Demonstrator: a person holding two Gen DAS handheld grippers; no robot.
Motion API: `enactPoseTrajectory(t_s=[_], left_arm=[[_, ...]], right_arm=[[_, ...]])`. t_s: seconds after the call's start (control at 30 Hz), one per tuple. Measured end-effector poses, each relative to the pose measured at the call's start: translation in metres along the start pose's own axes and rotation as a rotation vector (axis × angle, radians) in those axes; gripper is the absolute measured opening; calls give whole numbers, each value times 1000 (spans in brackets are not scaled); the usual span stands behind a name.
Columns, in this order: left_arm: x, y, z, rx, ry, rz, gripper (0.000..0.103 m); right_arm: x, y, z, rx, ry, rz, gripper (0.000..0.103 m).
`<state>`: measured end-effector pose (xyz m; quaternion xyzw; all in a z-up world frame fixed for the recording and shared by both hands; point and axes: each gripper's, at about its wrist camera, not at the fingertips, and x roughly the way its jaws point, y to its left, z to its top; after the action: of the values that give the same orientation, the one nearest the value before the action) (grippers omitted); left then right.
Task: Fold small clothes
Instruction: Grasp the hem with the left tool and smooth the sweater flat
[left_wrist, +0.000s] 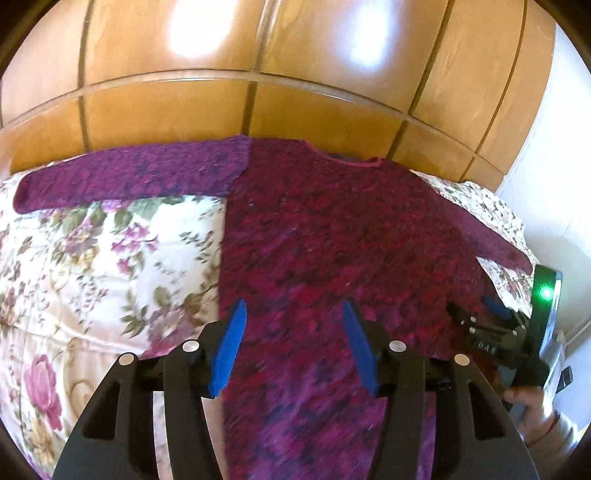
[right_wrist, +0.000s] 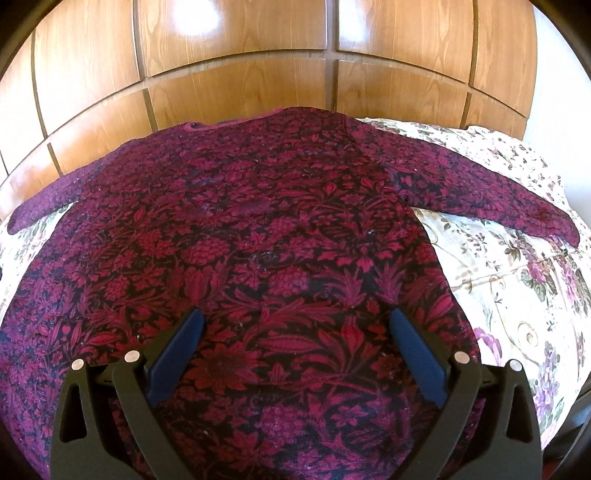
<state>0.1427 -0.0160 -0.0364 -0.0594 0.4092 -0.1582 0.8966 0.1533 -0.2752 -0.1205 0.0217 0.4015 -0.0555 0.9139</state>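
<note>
A magenta and dark red floral knit sweater (left_wrist: 332, 236) lies flat on the bed with both sleeves spread out; it fills the right wrist view (right_wrist: 258, 229). Its left sleeve (left_wrist: 129, 177) stretches toward the bed's left side, its right sleeve (right_wrist: 498, 199) toward the right. My left gripper (left_wrist: 293, 314) is open and empty, hovering over the sweater's left hem area. My right gripper (right_wrist: 295, 321) is open and empty above the sweater's lower body. It also shows in the left wrist view (left_wrist: 491, 317) at the sweater's right edge.
The sweater rests on a cream floral bedspread (left_wrist: 92, 258), also visible at the right (right_wrist: 517, 288). Wooden wardrobe doors (left_wrist: 258, 74) stand right behind the bed. A white wall (left_wrist: 561, 166) is at the far right.
</note>
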Motion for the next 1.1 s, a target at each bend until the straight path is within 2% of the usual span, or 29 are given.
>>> enactPoseTrajectory(t_s=[0.1,0.33,0.6,0.93,1.03,1.1], left_arm=[[17,-15,6,16,16,-31,67],[62,-27,-17,81,97,26,68],[71,-29,-25,125,56,-1,82],[70,-30,-28,132,43,-1,83],[70,-30,-28,133,44,-4,85],[70,-31,-28,139,47,-10,88]], right_arm=[[0,0,0,0,-3,0,100],[0,-1,-1,1,-4,1,100],[0,-1,0,10,-6,7,100],[1,-5,3,36,7,33,101],[-4,-15,7,87,11,66,100],[-11,-34,11,171,-2,103,100]])
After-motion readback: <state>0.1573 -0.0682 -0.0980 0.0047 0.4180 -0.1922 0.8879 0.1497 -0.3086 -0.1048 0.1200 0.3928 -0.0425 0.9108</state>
